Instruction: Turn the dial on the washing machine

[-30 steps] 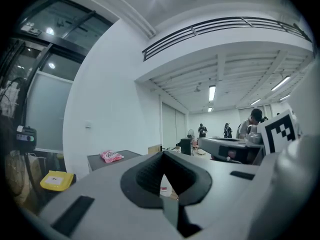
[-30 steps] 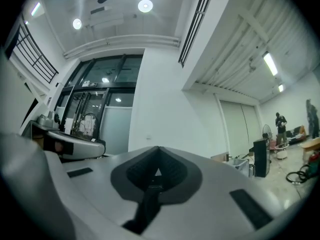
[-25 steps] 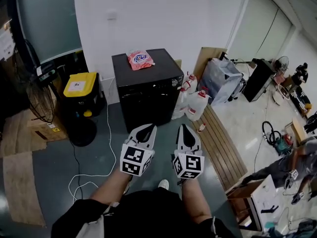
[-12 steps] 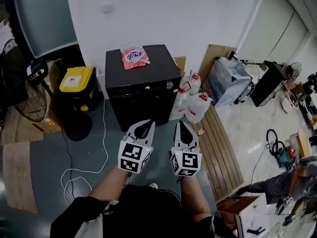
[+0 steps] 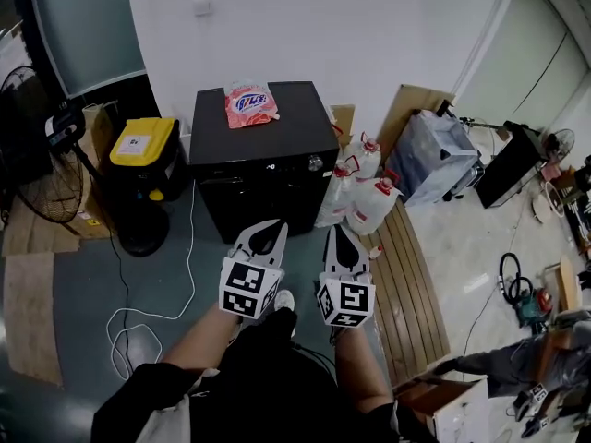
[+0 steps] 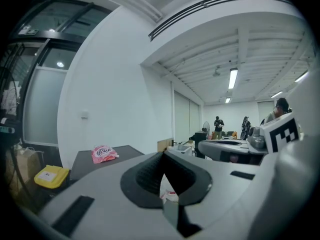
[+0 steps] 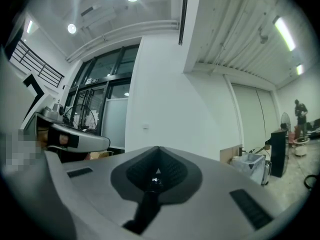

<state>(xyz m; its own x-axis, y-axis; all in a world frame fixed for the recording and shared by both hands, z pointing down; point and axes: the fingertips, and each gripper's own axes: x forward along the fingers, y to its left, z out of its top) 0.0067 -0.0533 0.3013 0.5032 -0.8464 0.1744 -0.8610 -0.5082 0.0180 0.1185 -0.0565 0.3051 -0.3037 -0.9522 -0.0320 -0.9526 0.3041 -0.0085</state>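
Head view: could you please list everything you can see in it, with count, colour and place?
washing machine: one, black, against the wall, centre
dial: one, pale, machine's front, upper right
pouch: one, pink, on the machine's top
jugs: several, white with red caps, floor right of the machine
bin: one, black with yellow lid, left of the machine
crate: one, grey, floor beyond the jugs
planks: brown, floor at right
left gripper: one, white, shut, empty
right gripper: one, white, shut, empty

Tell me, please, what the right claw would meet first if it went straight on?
Probably the washer: the right claw, shut, points roughly level at its lit display, with nothing visible between. Depth is unclear.
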